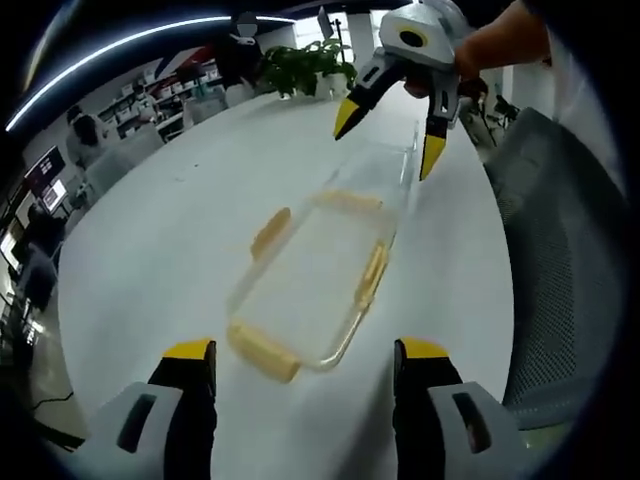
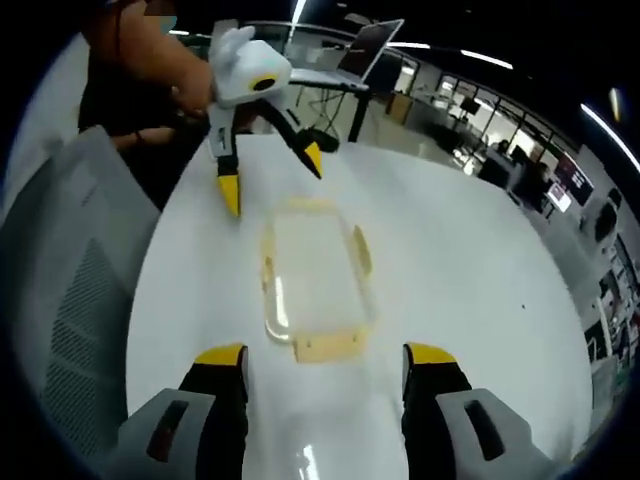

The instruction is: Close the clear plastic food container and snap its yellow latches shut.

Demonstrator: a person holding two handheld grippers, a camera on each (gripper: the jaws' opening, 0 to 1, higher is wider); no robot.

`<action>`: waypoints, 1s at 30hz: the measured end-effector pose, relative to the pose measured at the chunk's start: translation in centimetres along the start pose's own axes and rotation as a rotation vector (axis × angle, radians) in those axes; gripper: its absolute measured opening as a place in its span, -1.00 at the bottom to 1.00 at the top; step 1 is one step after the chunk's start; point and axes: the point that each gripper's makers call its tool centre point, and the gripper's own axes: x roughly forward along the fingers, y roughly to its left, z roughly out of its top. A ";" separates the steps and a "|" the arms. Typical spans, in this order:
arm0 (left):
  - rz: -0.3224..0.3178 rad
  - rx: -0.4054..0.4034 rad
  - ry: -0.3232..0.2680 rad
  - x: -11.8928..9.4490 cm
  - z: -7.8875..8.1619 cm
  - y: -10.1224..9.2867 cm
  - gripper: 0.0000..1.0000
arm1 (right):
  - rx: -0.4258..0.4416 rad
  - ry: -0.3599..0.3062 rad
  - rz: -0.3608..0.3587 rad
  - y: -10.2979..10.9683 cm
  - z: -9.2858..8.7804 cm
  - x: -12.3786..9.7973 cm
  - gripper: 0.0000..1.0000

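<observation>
1. Here the left hand-held gripper (image 1: 305, 360) has its yellow-tipped jaws spread wide with nothing between them, low over the white table (image 1: 180, 230).
2. The right hand-held gripper (image 2: 325, 365) is likewise wide open and holds nothing; in the left gripper view it hangs above the far end of the container, gripped by a hand (image 1: 495, 45).
3. Between the two grippers the clear plastic food container (image 1: 315, 270) lies flat on the table, touched by neither.
4. It is a shallow rectangle with rounded corners, see-through enough that the white table shows through it.
5. Four pale yellow latches (image 1: 263, 350) sit one to each side; the latch on the long side (image 1: 270, 232) sticks outward from the rim.
6. Whether the lid is seated cannot be told.
7. Beside the table stands a grey mesh chair (image 1: 560, 260), and potted plants (image 1: 305, 65) stand at the table's far end.
</observation>
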 end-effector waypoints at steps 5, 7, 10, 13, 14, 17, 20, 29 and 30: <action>0.000 0.006 0.001 0.2 -0.1 0.5 0.41 | -0.021 0.022 0.015 -0.2 -0.2 0.5 0.23; -0.003 0.022 0.009 0.2 -0.2 0.7 0.41 | -0.025 0.029 0.016 -0.4 -0.2 0.7 0.23; -0.007 0.038 0.020 0.3 -0.4 1.1 0.40 | -0.027 0.033 0.023 -0.5 -0.1 1.0 0.23; -0.011 0.044 0.022 0.4 -0.5 1.5 0.40 | -0.036 0.044 0.034 -0.8 0.0 1.3 0.20; -0.012 0.046 0.025 0.4 -0.5 1.6 0.40 | -0.032 0.043 0.035 -0.9 0.2 1.4 0.19; -0.021 0.065 0.034 0.5 -0.6 1.8 0.39 | -0.031 0.049 0.039 -1.2 0.4 1.8 0.16; -0.030 0.080 0.045 0.7 -0.8 1.9 0.39 | -0.044 0.078 0.056 -1.2 0.0 2.3 0.15; -0.066 0.153 0.085 1.0 -1.1 2.3 0.34 | -0.043 0.114 0.091 -0.8 -0.4 3.2 0.11; -0.071 0.156 0.088 1.1 -1.1 2.3 0.33 | -0.044 0.119 0.093 -0.8 -0.5 3.3 0.11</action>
